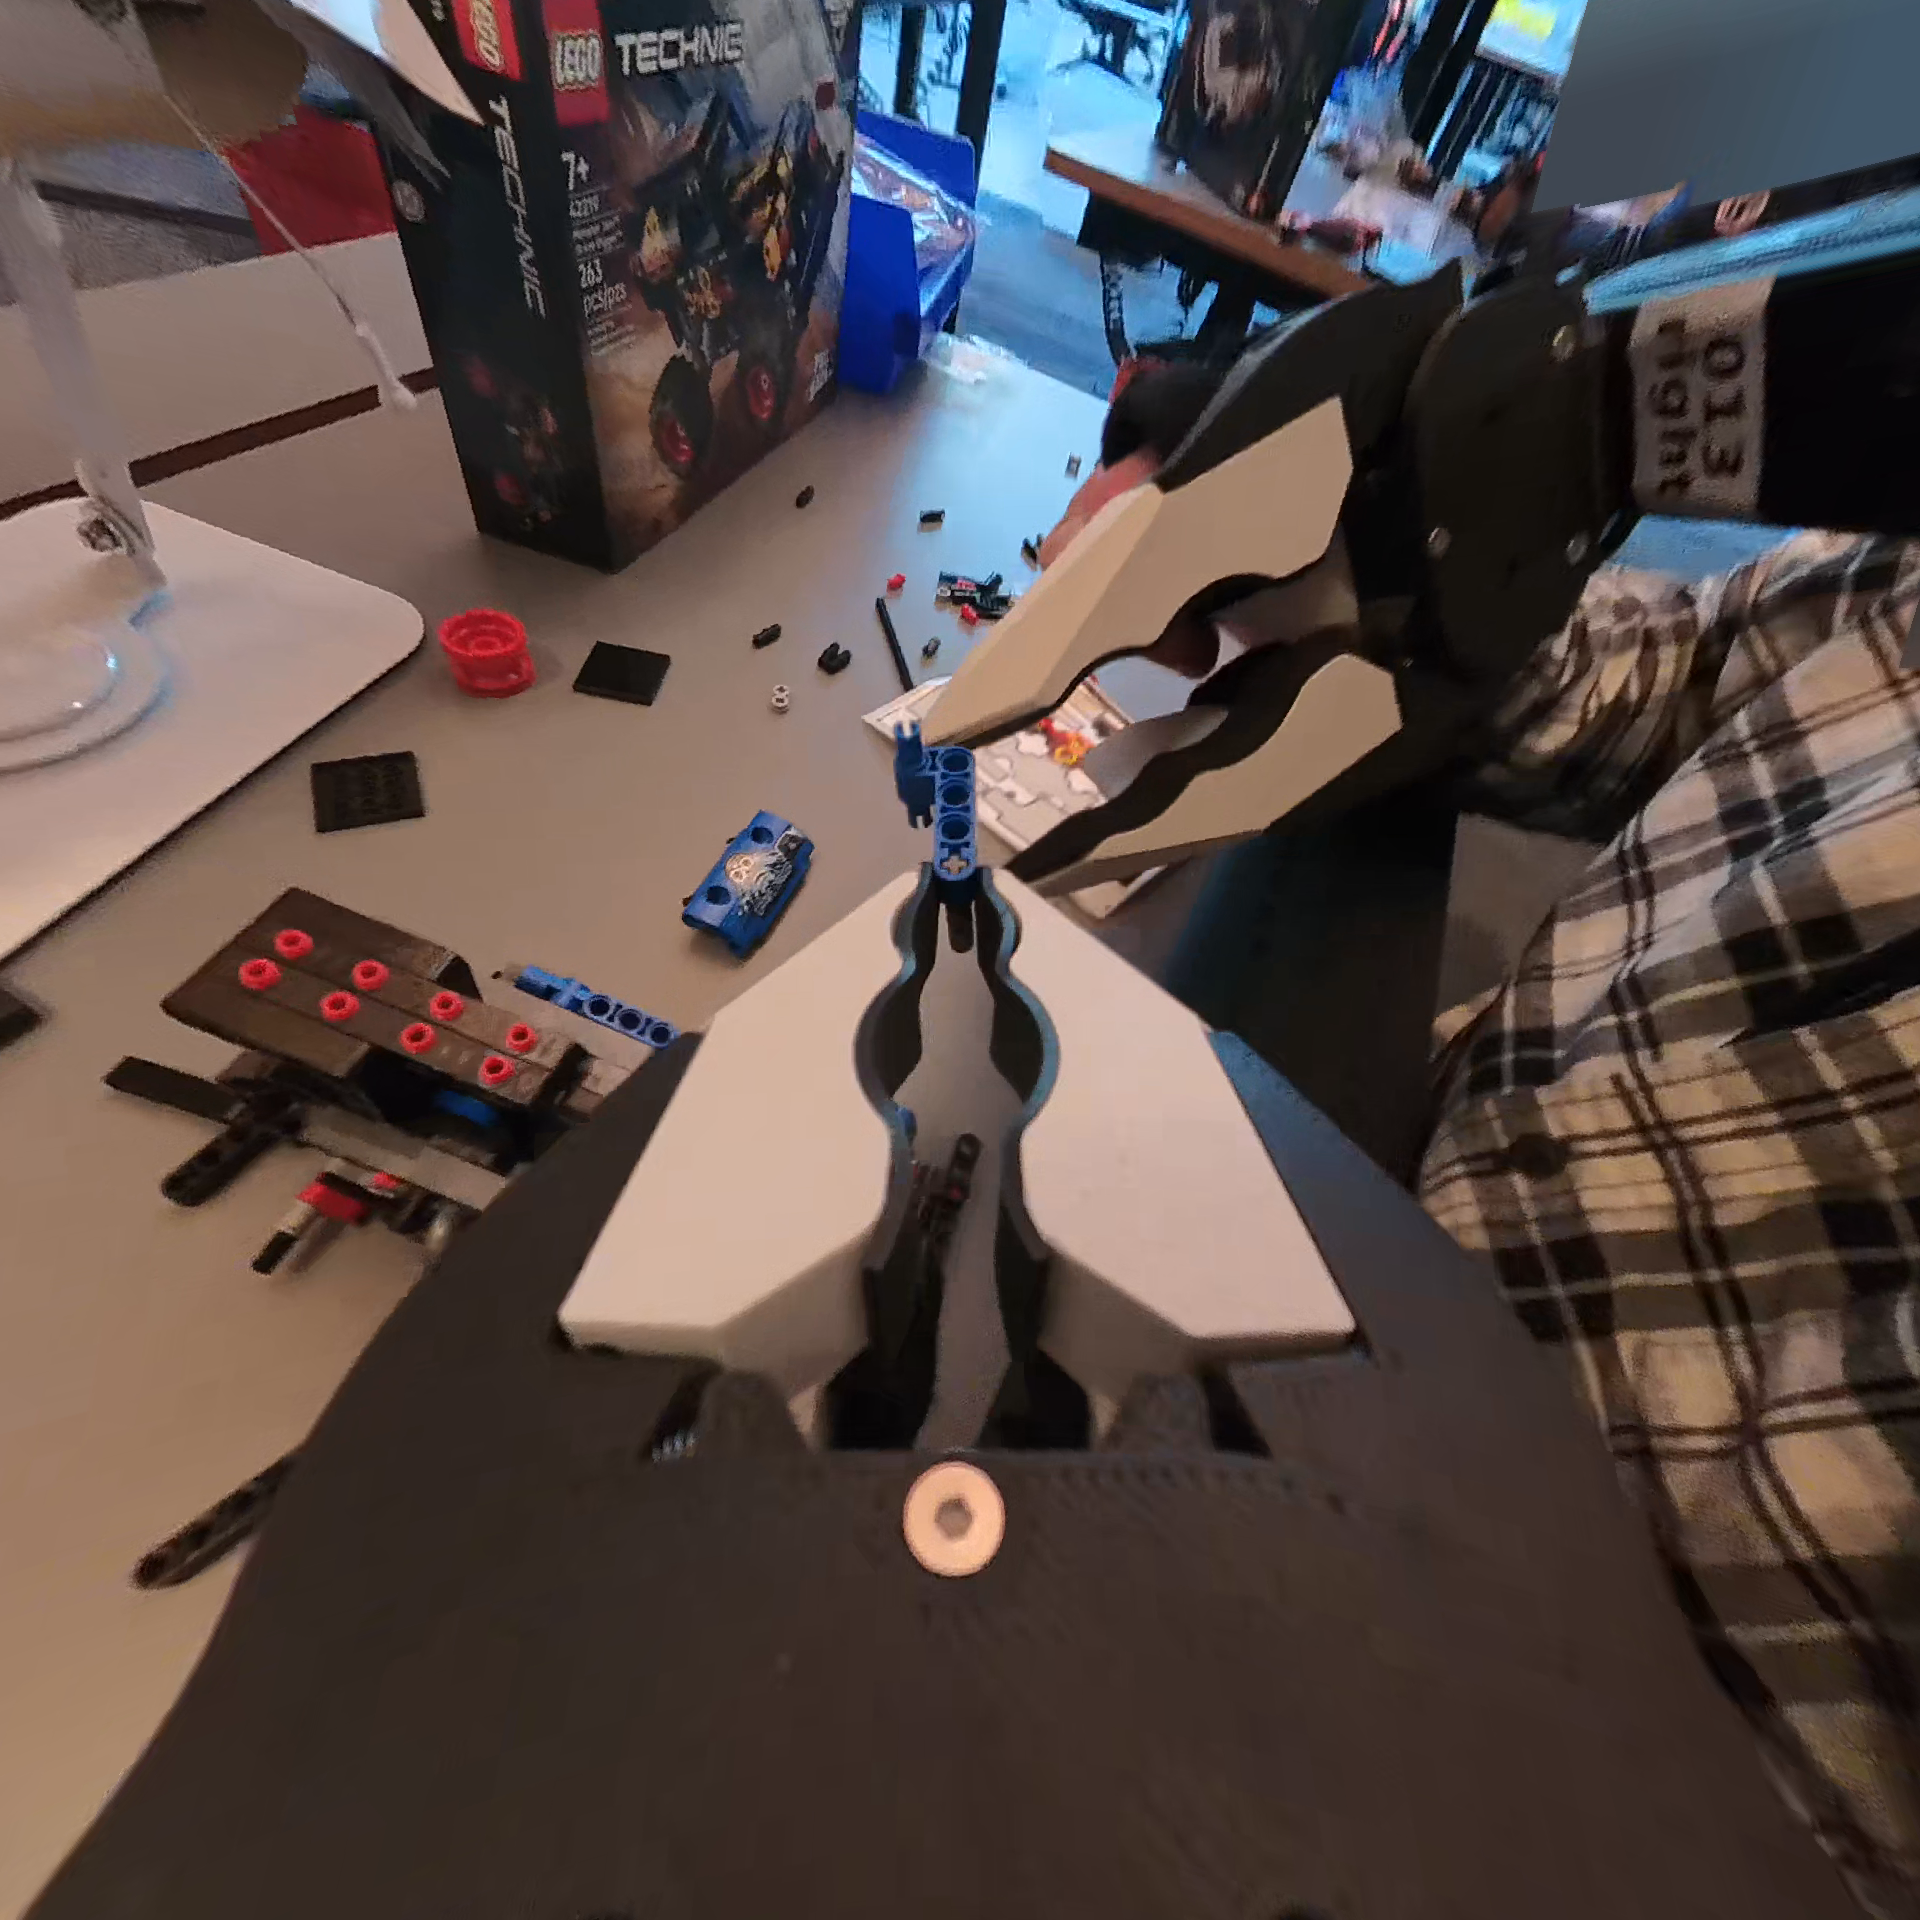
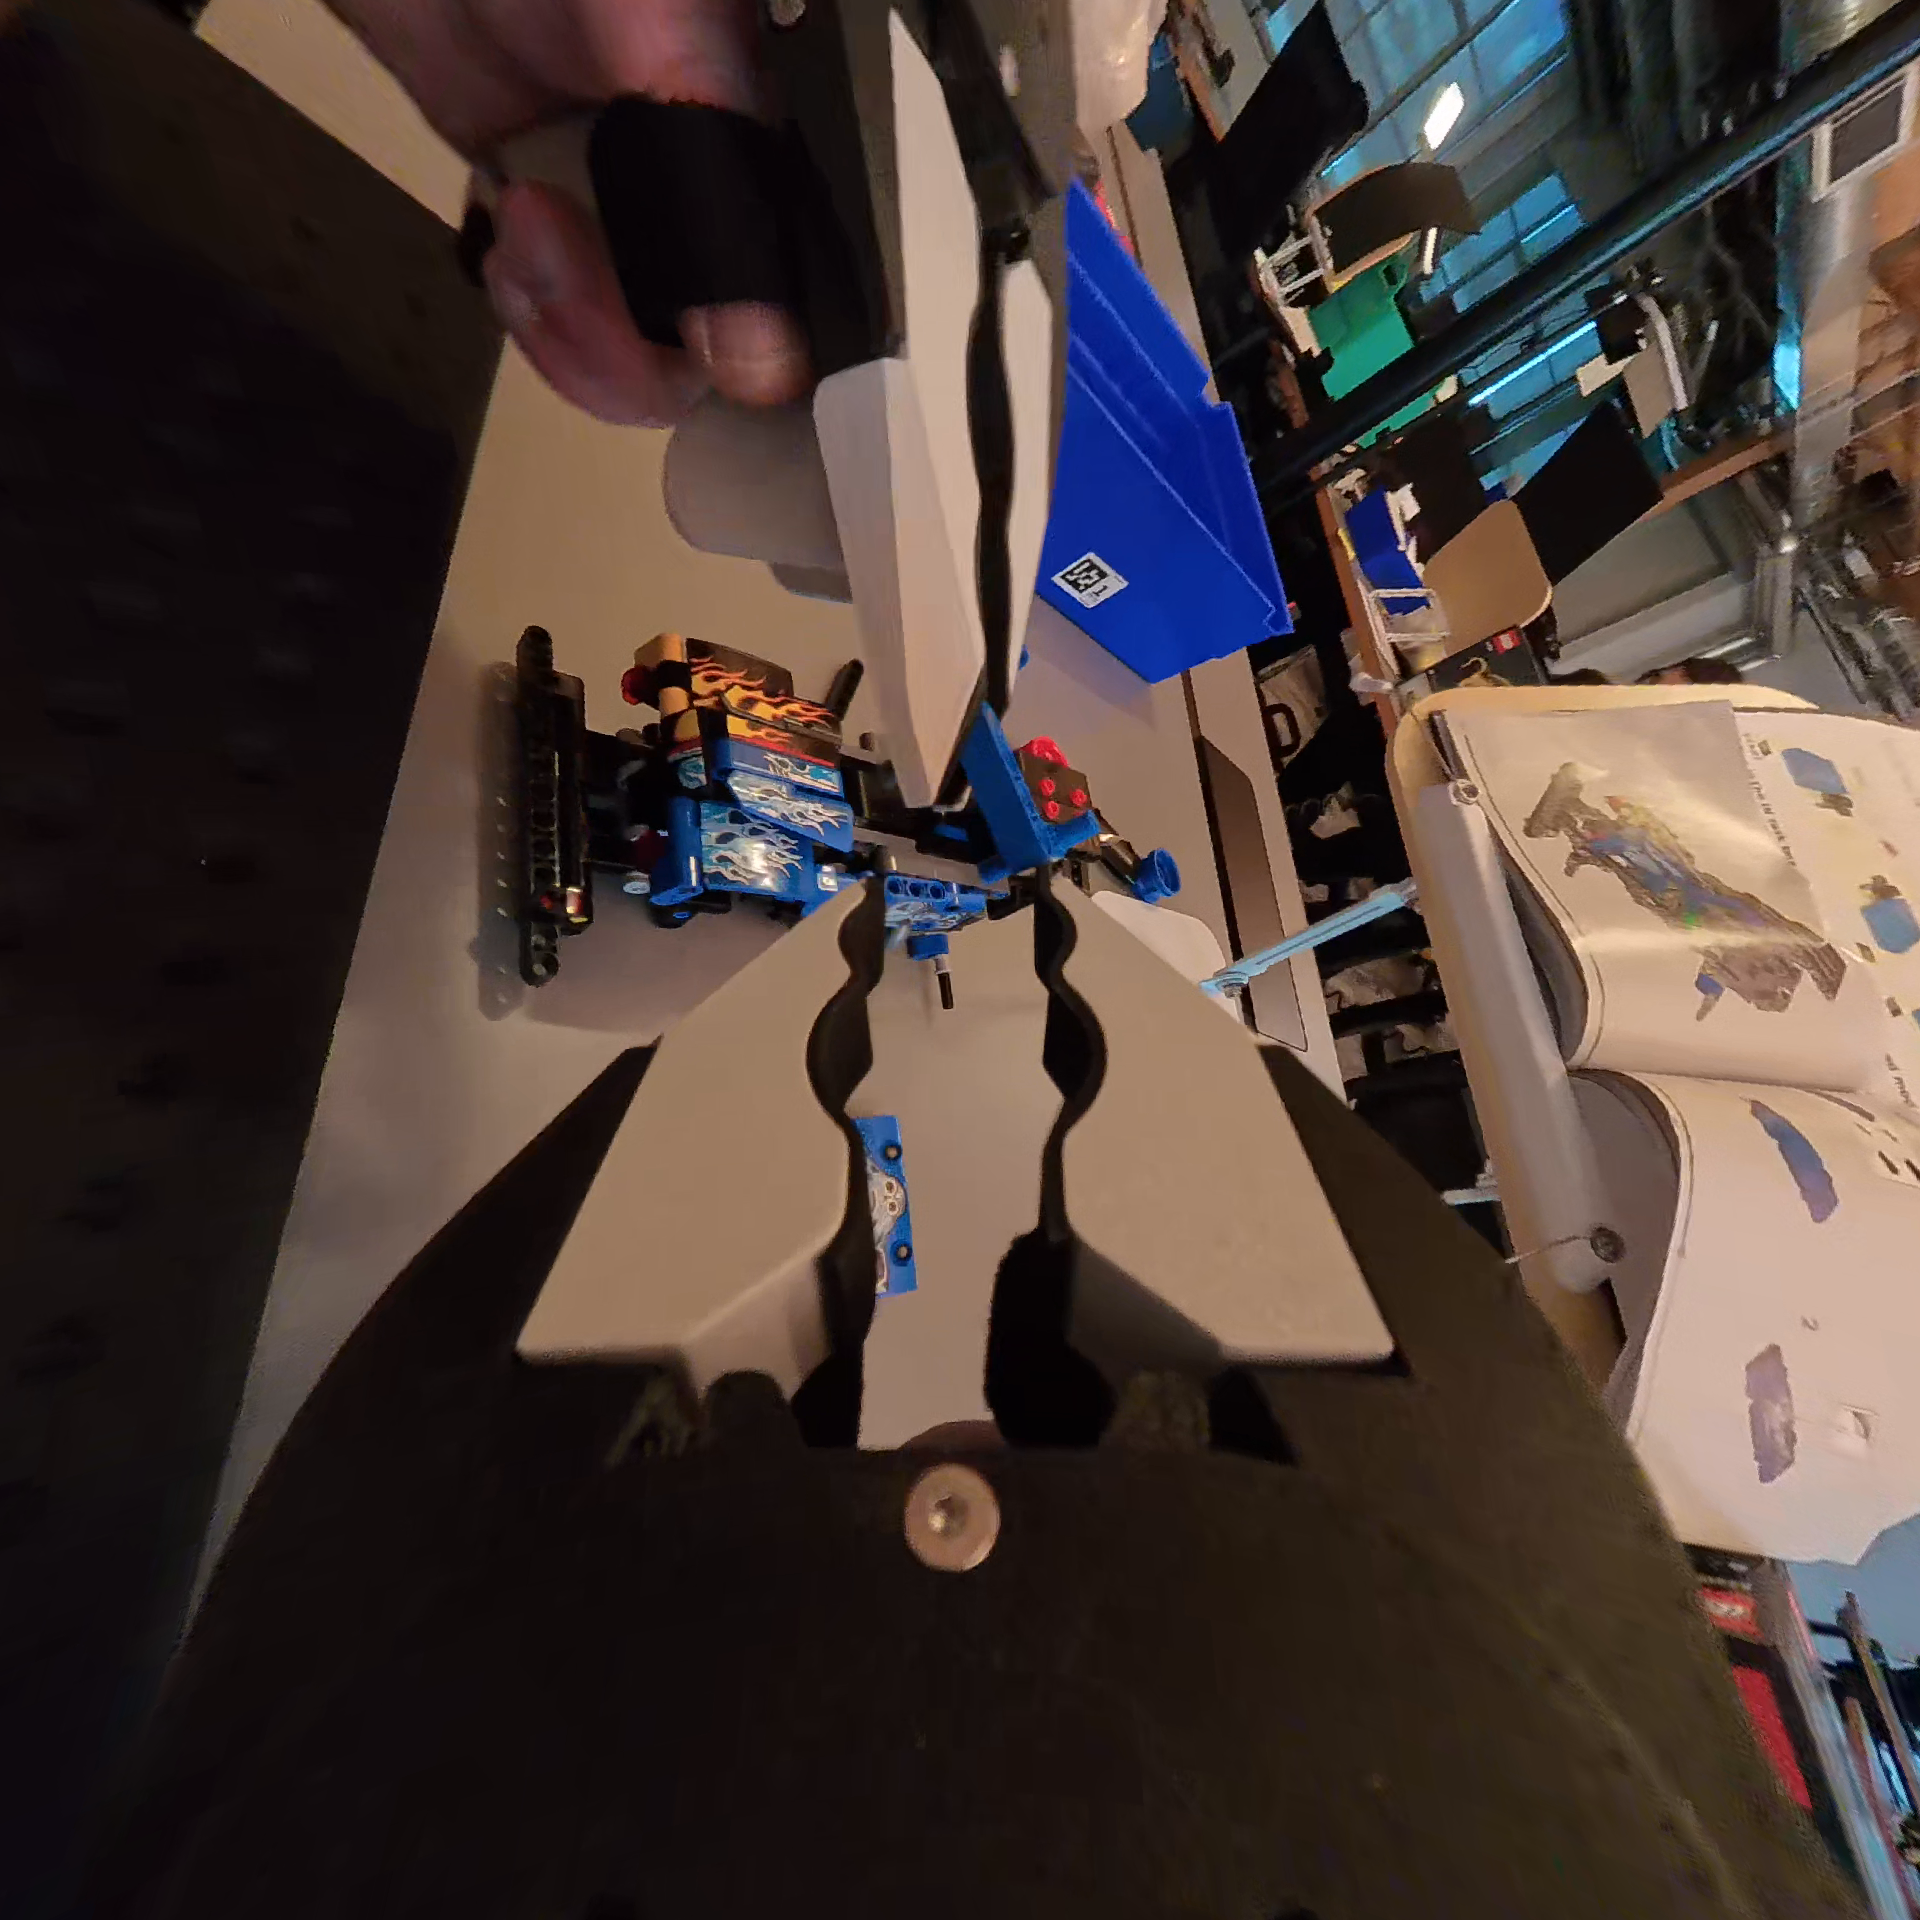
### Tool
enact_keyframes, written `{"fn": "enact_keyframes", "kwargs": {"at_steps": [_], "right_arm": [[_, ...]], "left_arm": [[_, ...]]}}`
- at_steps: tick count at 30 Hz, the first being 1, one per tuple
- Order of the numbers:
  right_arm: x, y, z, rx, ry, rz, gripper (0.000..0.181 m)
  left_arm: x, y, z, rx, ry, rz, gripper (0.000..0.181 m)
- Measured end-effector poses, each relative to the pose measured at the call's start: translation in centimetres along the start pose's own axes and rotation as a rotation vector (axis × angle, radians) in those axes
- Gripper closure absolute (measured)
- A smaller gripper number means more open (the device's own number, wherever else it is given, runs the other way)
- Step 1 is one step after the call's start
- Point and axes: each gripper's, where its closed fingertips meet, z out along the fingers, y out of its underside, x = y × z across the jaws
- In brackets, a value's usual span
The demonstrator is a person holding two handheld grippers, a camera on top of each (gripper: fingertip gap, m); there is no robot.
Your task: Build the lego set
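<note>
Blue lego beam (image 1: 952, 805) sits clamped in the left hand-held gripper (image 1: 954, 883); the right hand-held gripper (image 2: 951, 899) stands apart, empty.

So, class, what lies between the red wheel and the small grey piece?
A flat black square tile; the left wrist view shows it.

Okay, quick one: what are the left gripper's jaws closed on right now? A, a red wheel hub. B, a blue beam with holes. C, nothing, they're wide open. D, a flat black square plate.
B: in the left wrist view the left gripper has its jaws pinched on the lower end of the blue beam, while the red wheel hub and black square plate lie on the table.
</note>
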Motion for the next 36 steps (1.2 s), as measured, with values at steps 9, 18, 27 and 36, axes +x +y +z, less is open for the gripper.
{"fn": "enact_keyframes", "kwargs": {"at_steps": [9, 18, 27, 36], "right_arm": [[0.6, -2.3, -1.0, 0.089, -0.151, 0.152, 0.163], [-0.2, -2.6, 0.5, 0.101, -0.407, 0.38, 0.174], [1.3, -2.5, 1.6, 0.157, -0.45, 0.613, 0.176], [1.7, -0.1, 3.9, 0.179, -0.447, 0.992, 0.176]], "left_arm": [[0.1, -0.1, -0.2, -0.13, -0.02, 0.267, 0.176], [-0.5, 0.7, -0.1, -0.252, -0.059, 0.458, 0.176], [-2.1, -0.3, -0.6, -0.183, -0.079, 0.489, 0.175], [-5.7, 0.8, -2.5, -0.131, -0.246, 0.413, 0.159]]}}
